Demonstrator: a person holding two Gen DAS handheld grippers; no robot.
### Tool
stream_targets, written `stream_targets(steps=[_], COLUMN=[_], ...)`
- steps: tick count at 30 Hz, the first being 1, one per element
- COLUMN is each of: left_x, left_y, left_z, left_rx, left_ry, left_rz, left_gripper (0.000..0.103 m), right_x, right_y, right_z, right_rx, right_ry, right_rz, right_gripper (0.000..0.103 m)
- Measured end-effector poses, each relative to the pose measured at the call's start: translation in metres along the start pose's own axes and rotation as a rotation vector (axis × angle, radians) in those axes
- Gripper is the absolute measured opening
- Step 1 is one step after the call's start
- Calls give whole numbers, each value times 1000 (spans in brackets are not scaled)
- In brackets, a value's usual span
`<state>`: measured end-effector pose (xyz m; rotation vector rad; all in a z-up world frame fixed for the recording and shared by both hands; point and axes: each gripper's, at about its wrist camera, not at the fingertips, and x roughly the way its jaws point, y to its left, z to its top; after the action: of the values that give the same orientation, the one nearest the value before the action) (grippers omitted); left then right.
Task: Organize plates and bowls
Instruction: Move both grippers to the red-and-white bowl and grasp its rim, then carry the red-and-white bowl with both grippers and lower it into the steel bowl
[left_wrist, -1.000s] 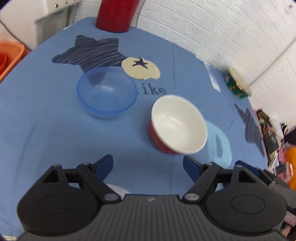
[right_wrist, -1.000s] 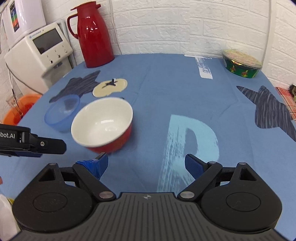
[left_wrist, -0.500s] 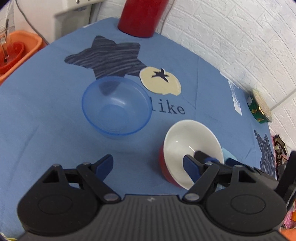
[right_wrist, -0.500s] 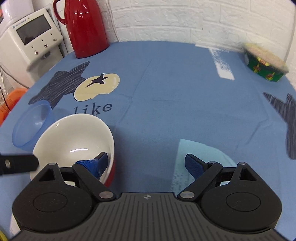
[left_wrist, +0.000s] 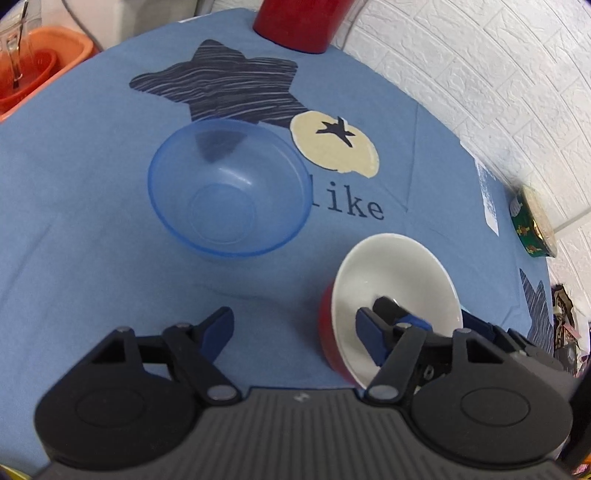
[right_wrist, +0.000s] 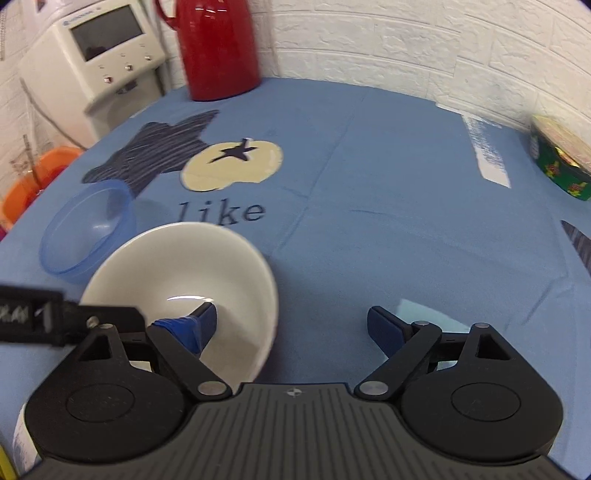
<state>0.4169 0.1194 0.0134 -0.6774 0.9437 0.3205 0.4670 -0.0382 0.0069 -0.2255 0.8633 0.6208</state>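
Translucent blue plastic bowl (left_wrist: 229, 188); glossy red-and-white bowl (right_wrist: 192, 280); matt printed tablecloth (right_wrist: 388, 229); glossy red jug (right_wrist: 218, 44).

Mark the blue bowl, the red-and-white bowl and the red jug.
blue bowl (left_wrist: 223, 208), left wrist view, inner base.
red-and-white bowl (right_wrist: 192, 266), right wrist view, white inside.
red jug (right_wrist: 218, 48), right wrist view, body.

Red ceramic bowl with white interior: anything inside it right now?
Only one blue fingertip of the open right gripper dips inside the red ceramic bowl; no food shows. The gripper body hides its near wall.
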Motion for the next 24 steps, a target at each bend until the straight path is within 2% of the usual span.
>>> stream_targets(steps=[3,5,6,8,10,12,14,21,24], left_x=[2,3,4,6,8,7,7,-18,-30], left_y=[0,-2,-3,-7,-12,-21,-21,-21,-18], left_z=[0,-1,0,0,2,1,0,-19,-31], left_rx=[10,25,32,54,83,146,167,220,213], left_ry=[3,8,18,22,33,35,39,68,89], left_rz=[-13,-28,-46,-55,-89,-61,-67,-86,-102], left_gripper=[63,49,30,18,5,5,4,2,2], right_x=[-6,-9,-10,-9,-9,-9,-11,-37,-52], right_y=[10,11,12,19,25,30,29,34,39], right_z=[-9,-10,-10,-9,-8,-9,-10,-29,-39], right_rx=[-48,-31,-27,-46,-57,-58,-40,16,25], right_ry=[-32,-41,-43,-38,-32,-31,-22,-8,3], right_rz=[25,68,80,95,112,101,101,105,87], right_gripper=[67,49,45,36,35,36,36,37,37])
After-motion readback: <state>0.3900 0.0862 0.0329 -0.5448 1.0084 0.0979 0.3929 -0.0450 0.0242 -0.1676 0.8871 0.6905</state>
